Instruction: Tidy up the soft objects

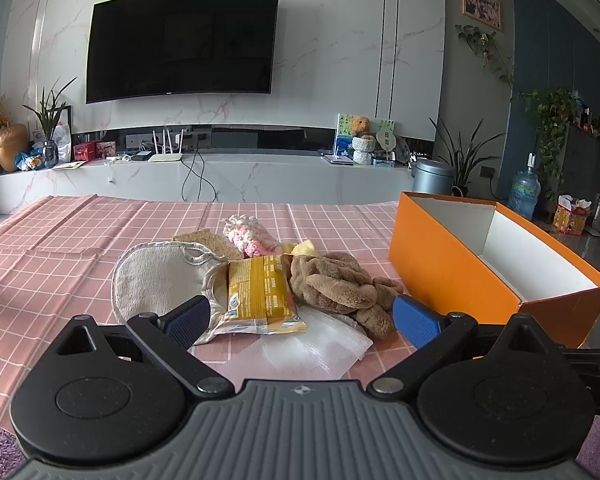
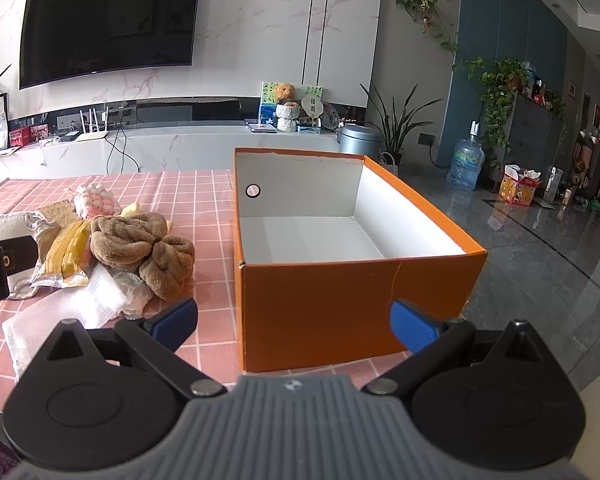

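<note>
Looking along the left claw [image 1: 302, 318], spread wide and empty, a heap of soft objects [image 1: 260, 276] lies on the counter [image 1: 60, 240] beside an orange box [image 1: 452, 276]. Right view: right claw [image 2: 294, 322] wide, empty, facing the box [image 2: 320, 296]; heap [image 2: 140, 248] leftward.

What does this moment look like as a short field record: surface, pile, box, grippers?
surface: pink checked cloth
pile: brown plush, yellow packet, pink knit, beige mitt, white foam sheet, all heaped together
box: orange box, open, empty, right of the pile
left gripper: open, facing the pile
right gripper: open, facing the box
</note>
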A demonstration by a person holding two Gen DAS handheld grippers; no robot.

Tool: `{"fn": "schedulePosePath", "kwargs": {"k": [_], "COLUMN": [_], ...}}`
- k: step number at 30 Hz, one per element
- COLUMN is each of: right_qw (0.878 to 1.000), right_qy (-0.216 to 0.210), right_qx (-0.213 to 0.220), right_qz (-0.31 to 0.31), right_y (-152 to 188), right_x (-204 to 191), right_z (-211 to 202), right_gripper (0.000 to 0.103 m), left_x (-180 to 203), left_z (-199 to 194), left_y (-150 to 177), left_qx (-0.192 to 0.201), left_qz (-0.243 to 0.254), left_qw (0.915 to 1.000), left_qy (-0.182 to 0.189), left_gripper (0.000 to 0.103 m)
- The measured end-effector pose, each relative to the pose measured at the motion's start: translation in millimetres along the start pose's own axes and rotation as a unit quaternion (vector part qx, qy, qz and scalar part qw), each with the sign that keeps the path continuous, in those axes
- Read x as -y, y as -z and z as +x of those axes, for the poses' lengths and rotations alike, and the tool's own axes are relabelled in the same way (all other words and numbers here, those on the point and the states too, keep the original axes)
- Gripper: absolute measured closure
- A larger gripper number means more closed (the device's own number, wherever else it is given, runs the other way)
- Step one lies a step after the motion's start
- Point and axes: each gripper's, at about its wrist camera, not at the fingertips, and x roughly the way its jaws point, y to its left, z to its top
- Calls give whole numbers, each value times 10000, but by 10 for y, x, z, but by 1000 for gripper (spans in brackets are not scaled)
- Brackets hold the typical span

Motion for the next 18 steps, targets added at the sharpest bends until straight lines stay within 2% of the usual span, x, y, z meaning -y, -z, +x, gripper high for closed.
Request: {"fn": "schedulePosePath", "kwargs": {"k": [11, 14, 18], "right_qw": [10000, 9995, 9950], "right_qy": [-51, -307, -976], "right_qx": [-22, 24, 207], "right_qz": [0, -79, -82], "right_y": [3, 2, -6], "right_x": [-12, -64, -138], "right_z": [14, 13, 1], "right_gripper": [2, 2, 2], "left_x": [-1, -8, -66], "left_z": [0, 7, 31], "left_y": [5, 12, 33], "left_qx": [-3, -16, -91], "left_qz": [4, -6, -69], "left_qw": [10000, 10000, 9999], "left_qy": [3, 16, 52], "left_gripper": [0, 0, 0]}}
